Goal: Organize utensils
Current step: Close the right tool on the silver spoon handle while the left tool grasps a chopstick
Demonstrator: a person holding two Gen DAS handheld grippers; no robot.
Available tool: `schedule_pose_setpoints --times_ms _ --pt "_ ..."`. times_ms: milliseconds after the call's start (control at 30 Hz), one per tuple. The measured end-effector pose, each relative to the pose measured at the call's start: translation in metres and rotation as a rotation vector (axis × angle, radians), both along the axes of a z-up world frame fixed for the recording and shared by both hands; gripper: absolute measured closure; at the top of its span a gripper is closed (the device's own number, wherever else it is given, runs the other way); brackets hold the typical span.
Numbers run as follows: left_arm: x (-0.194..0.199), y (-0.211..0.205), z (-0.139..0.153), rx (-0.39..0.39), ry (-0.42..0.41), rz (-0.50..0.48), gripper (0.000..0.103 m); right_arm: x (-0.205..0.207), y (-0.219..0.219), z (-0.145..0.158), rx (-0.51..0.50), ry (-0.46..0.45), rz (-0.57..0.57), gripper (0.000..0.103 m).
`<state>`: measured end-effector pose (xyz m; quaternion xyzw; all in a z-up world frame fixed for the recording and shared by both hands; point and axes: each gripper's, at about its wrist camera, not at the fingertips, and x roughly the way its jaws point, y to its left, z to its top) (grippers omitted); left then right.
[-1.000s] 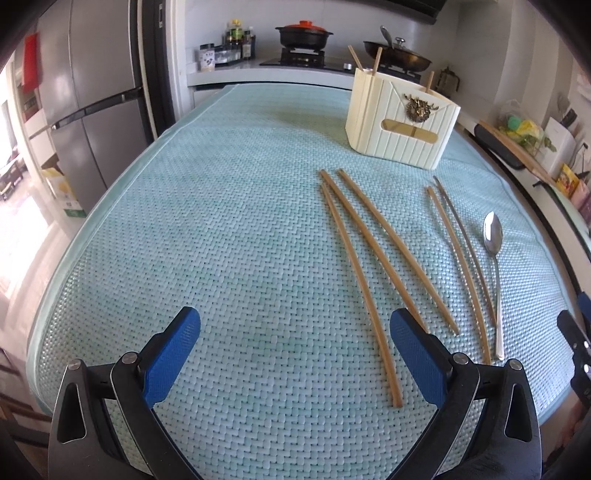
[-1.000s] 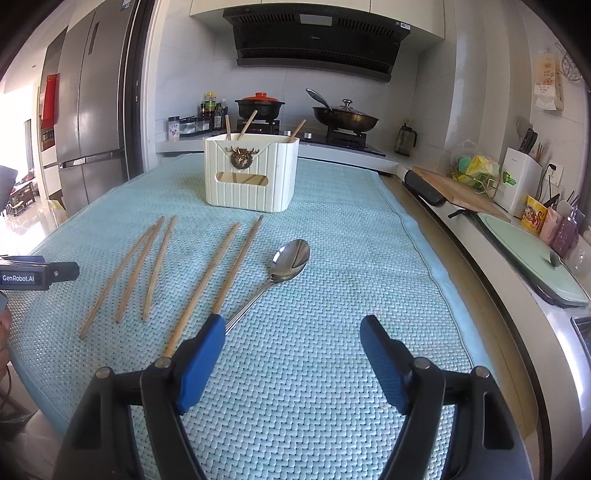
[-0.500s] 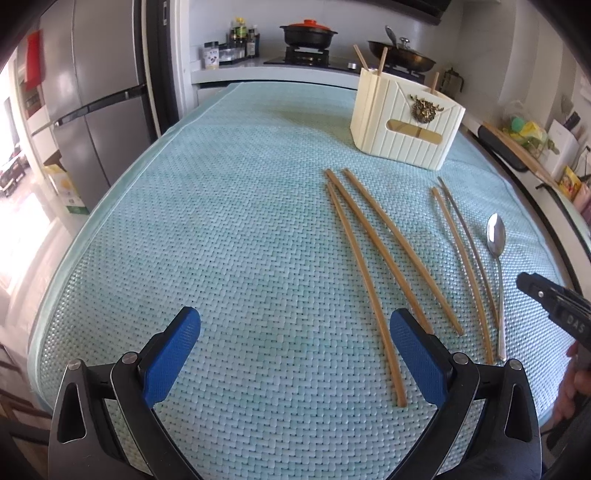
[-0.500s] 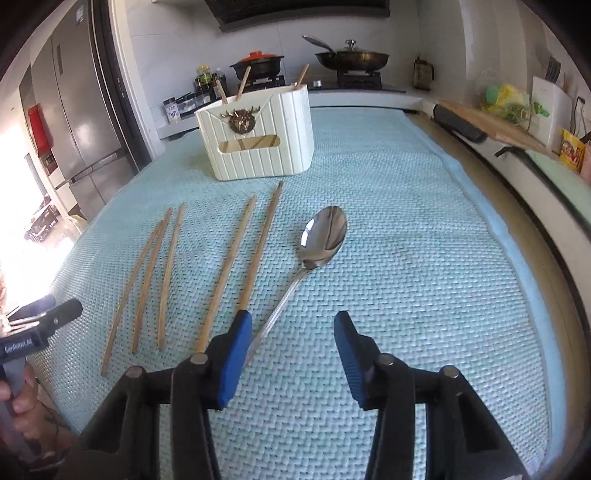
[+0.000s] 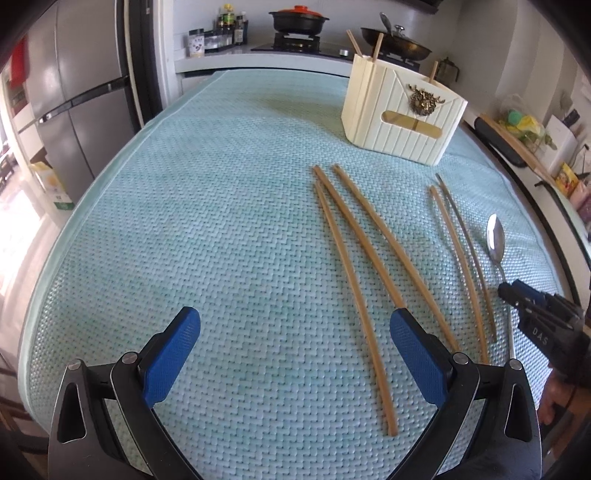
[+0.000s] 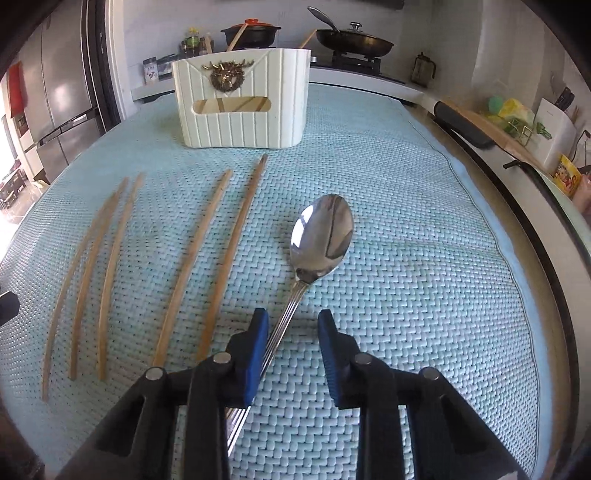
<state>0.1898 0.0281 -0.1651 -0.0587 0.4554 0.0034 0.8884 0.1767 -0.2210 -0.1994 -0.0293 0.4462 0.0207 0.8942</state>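
A steel spoon (image 6: 321, 236) lies on the teal woven mat (image 6: 406, 258), its handle running back between my right gripper's (image 6: 291, 325) blue pads. The jaws are closing; the left pad (image 6: 255, 343) is at the handle, while the right pad stands clear of it. Several wooden chopsticks (image 6: 192, 258) lie to the spoon's left. Behind them stands a cream utensil holder (image 6: 240, 107) with chopsticks in it. My left gripper (image 5: 295, 332) hovers wide open over the mat, nothing between its fingers, next to the near ends of the chopsticks (image 5: 354, 280). The left wrist view also shows the spoon (image 5: 495, 240) and right gripper (image 5: 517, 293).
The mat's right edge (image 6: 509, 251) runs along a dark counter rim. A stove with a red-lidded pot (image 5: 298, 16) and a pan (image 6: 351, 40) sits behind the holder. A fridge (image 5: 74, 92) stands at the left. A cutting board and packets line the right counter.
My right gripper came forward and down over the spoon's handle while its jaws narrowed from wide to close around it. The left gripper edged slightly nearer the chopsticks, still wide open.
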Motion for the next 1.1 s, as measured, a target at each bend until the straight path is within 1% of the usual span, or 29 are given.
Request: schedule_pose_setpoints --times_ms 67,167,367,400,500,600,633,700,767,867,900,967,1067,1100 --pt "0.015 -0.003 -0.004 0.004 0.009 0.005 0.001 -0.002 -0.004 0.000 0.005 -0.001 -0.006 0.075" --pt "0.036 -0.009 -0.012 0.051 0.046 0.009 0.001 -0.002 -0.006 0.000 0.015 0.006 -0.008 0.075" --pt "0.063 -0.014 -0.020 0.198 0.074 0.013 0.001 -0.003 -0.013 0.001 0.043 0.013 -0.004 0.075" --pt "0.065 -0.013 -0.021 0.200 0.075 0.011 0.001 -0.004 -0.014 0.001 0.052 0.015 -0.001 0.075" --pt "0.069 -0.007 -0.022 0.171 0.087 0.012 0.001 -0.004 -0.017 0.001 0.071 0.013 0.012 0.074" --pt "0.073 -0.005 -0.023 0.152 0.095 -0.002 0.000 0.001 -0.016 0.001 0.053 0.007 0.038 0.072" --pt "0.075 -0.004 -0.024 0.140 0.101 -0.008 0.000 0.005 -0.015 0.000 0.040 0.009 0.044 0.071" --pt "0.082 -0.003 -0.030 0.141 0.135 -0.008 0.000 0.017 -0.015 0.000 0.027 0.011 0.056 0.067" --pt "0.085 0.002 -0.032 0.097 0.137 -0.012 0.000 0.029 -0.013 0.000 0.030 0.021 0.061 0.062" --pt "0.091 0.006 -0.031 0.089 0.146 -0.016 0.001 0.047 -0.009 0.000 0.019 0.025 0.069 0.060" --pt "0.091 0.007 -0.030 0.086 0.147 -0.018 0.003 0.052 -0.008 0.001 0.018 0.028 0.069 0.060" --pt "0.097 0.009 -0.027 0.084 0.143 -0.025 0.013 0.061 -0.006 0.001 0.014 0.029 0.065 0.060" --pt "0.104 0.006 -0.025 0.077 0.148 -0.046 0.021 0.070 -0.006 0.001 0.018 0.022 0.051 0.060" --pt "0.106 0.006 -0.026 0.078 0.150 -0.051 0.023 0.073 -0.006 0.001 0.012 0.019 0.048 0.060"
